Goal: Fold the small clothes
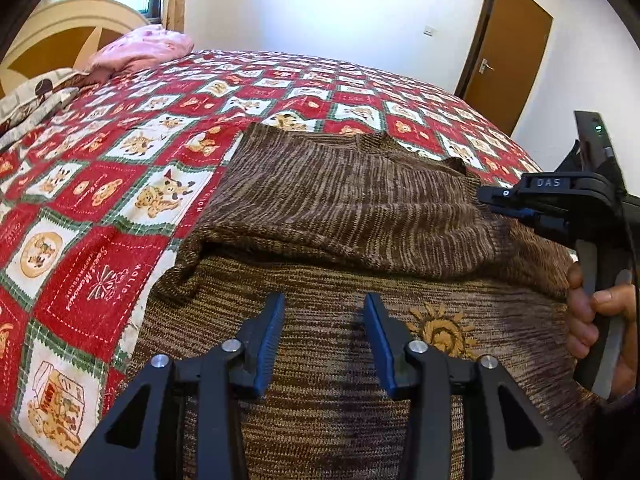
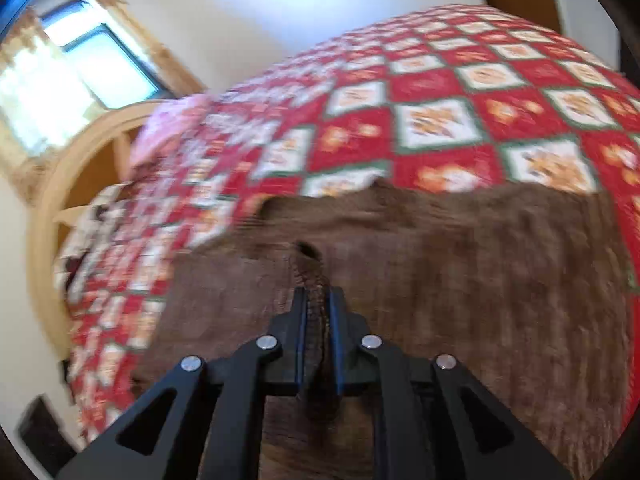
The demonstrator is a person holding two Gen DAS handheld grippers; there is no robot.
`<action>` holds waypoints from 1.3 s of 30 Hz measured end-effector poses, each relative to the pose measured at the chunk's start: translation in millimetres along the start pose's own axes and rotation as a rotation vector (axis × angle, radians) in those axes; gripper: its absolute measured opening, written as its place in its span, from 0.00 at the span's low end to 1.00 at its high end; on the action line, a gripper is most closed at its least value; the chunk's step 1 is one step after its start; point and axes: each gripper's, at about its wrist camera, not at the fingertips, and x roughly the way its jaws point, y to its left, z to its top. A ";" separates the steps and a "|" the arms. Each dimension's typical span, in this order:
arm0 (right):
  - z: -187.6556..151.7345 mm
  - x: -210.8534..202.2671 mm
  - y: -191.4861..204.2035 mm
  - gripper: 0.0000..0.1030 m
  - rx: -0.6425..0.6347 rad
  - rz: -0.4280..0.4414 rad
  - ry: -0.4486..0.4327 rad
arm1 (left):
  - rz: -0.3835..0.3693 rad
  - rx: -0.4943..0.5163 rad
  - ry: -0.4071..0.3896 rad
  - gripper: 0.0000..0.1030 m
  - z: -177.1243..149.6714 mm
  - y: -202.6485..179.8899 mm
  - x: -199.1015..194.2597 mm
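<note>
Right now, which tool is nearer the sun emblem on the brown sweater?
Left. The left tool hovers open just beside the sun emblem on the brown sweater. The right tool is farther up, shut on the folded sleeve edge.

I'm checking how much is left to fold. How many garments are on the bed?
1: a brown knit sweater on the quilt, a sleeve folded across it, the right gripper pinching its fabric. The left gripper hovers open above. Others may lie outside view.
</note>
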 end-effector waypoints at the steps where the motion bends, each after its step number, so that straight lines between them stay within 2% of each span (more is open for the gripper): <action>1: 0.3 -0.7 -5.2 0.22 0.018 0.001 0.006 | 0.001 0.006 -0.001 0.45 -0.7 -1.4 -0.4; 3: -1.3 -6.5 -15.6 0.45 0.077 0.046 0.003 | 0.003 0.022 -0.005 0.47 -2.3 -3.5 -0.5; 4: -3.0 -12.3 -20.5 0.51 0.103 0.071 -0.004 | 0.002 0.025 -0.007 0.48 -2.7 -4.1 -0.6; 5: -5.3 -20.3 -24.0 0.62 0.129 0.095 -0.017 | -0.003 0.024 -0.010 0.50 -3.3 -4.2 -0.6; 8: -16.3 -36.4 -19.5 0.64 0.120 0.132 -0.014 | -0.012 0.019 -0.016 0.52 -3.0 -3.5 1.5; 10: -26.6 -40.5 -7.1 0.64 0.057 0.116 -0.014 | -0.010 0.022 -0.017 0.53 -3.2 -4.4 1.8; 11: -33.3 -41.6 0.8 0.62 0.007 0.084 -0.001 | -0.009 0.026 -0.016 0.54 -3.6 -4.4 2.0; 13: -43.8 -33.9 10.9 0.57 -0.044 0.074 0.042 | -0.004 0.033 -0.016 0.54 -3.8 -6.3 2.5; 15: -51.1 -22.2 16.2 0.44 -0.077 0.040 0.082 | 0.000 0.035 -0.014 0.55 -4.2 -6.8 2.3; 16: -52.5 -19.1 19.8 0.40 -0.106 -0.009 0.071 | -0.002 0.033 -0.014 0.55 -4.4 -6.9 2.2; 17: -52.5 -18.3 22.2 0.32 -0.122 -0.025 0.067 | -0.008 0.027 -0.014 0.55 -4.7 -5.3 1.6; 18: -50.8 -18.3 24.5 0.19 -0.135 -0.021 0.078 | -0.012 0.020 -0.014 0.55 -4.9 -4.1 1.0; 20: -47.8 -22.3 26.5 0.08 -0.150 -0.038 0.089 | -0.019 0.013 -0.012 0.55 -4.6 -3.1 0.2; 24: -54.3 -26.8 21.7 0.08 -0.207 -0.148 0.124 | -0.013 0.011 0.013 0.55 1.6 -1.7 -2.6; 27: -56.3 -33.5 18.6 0.08 -0.212 -0.149 0.118 | -0.010 -0.025 0.010 0.55 10.1 7.9 -8.6; 31: -33.3 -53.6 22.3 0.16 -0.194 -0.098 -0.017 | 0.018 -0.079 -0.051 0.56 25.9 24.3 -23.0; 32: -27.2 -55.1 24.5 0.27 -0.200 -0.094 -0.040 | 0.035 -0.082 -0.063 0.57 32.7 26.4 -23.6; 33: -18.3 -53.2 27.1 0.45 -0.208 -0.096 -0.064 | 0.049 -0.081 -0.069 0.57 38.5 26.4 -22.4; 34: -12.9 -51.3 29.1 0.53 -0.216 -0.098 -0.089 | 0.060 -0.079 -0.071 0.57 43.0 25.6 -20.4; 35: -9.7 -48.9 31.9 0.55 -0.223 -0.105 -0.106 | 0.082 -0.068 -0.076 0.57 49.5 22.4 -16.2; 37: -0.2 -31.7 40.4 0.48 -0.279 -0.166 -0.117 | 0.104 -0.049 -0.083 0.57 55.5 18.5 -7.0; 39: 4.0 -3.3 46.4 0.19 -0.326 -0.196 -0.044 | 0.130 -0.029 -0.061 0.57 56.3 13.5 8.8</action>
